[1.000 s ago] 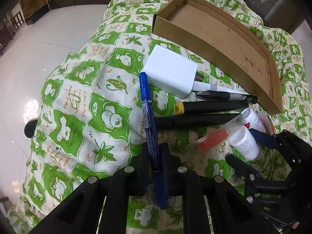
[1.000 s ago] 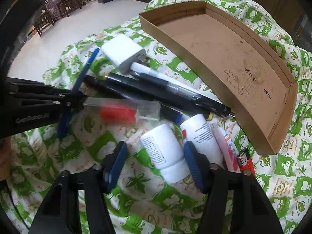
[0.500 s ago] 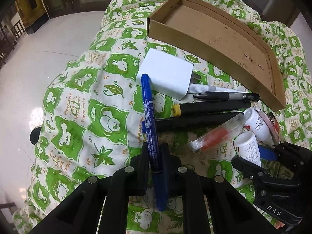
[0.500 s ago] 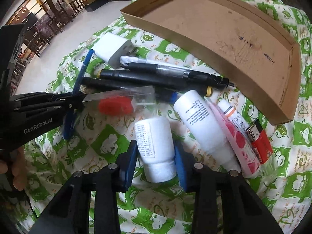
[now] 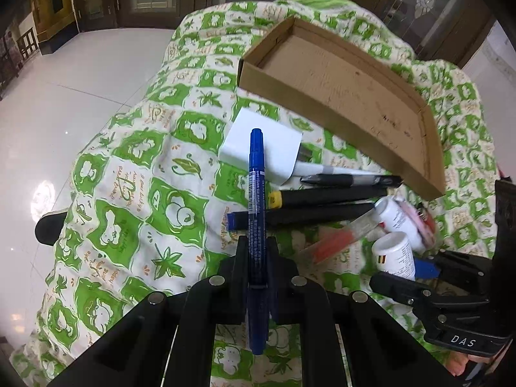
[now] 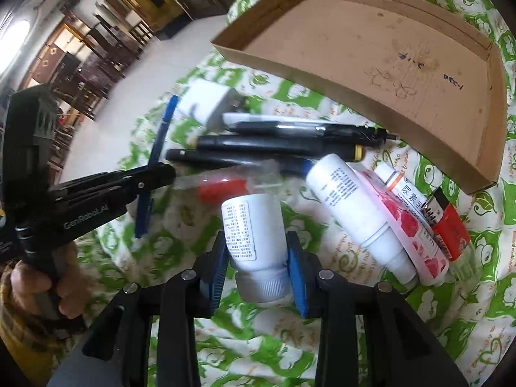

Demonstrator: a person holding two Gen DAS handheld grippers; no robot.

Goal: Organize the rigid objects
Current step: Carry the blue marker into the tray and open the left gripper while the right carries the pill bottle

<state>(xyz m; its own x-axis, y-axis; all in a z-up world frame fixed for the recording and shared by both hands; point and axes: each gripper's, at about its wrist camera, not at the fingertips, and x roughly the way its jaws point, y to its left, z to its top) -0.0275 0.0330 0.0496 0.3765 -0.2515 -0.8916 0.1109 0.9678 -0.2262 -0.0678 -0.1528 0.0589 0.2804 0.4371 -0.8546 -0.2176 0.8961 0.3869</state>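
Both tools lifted since before — left tool [image 5: 257,251] pinching one blue marker [image 5: 256,193], right tool [image 6: 256,258] (jaws just closing) one white bottle [image 6: 254,238].

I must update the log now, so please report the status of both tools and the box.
Left tool shut on blue marker. Right tool shut on white bottle. Cardboard box holds nothing, path clear.

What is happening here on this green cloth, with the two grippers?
A person tidies small items off a green patterned cloth. The left gripper is shut on a blue marker pen; the right gripper holds a small white plastic bottle. The brown cardboard tray holds nothing yet, and black pens lie beside it.
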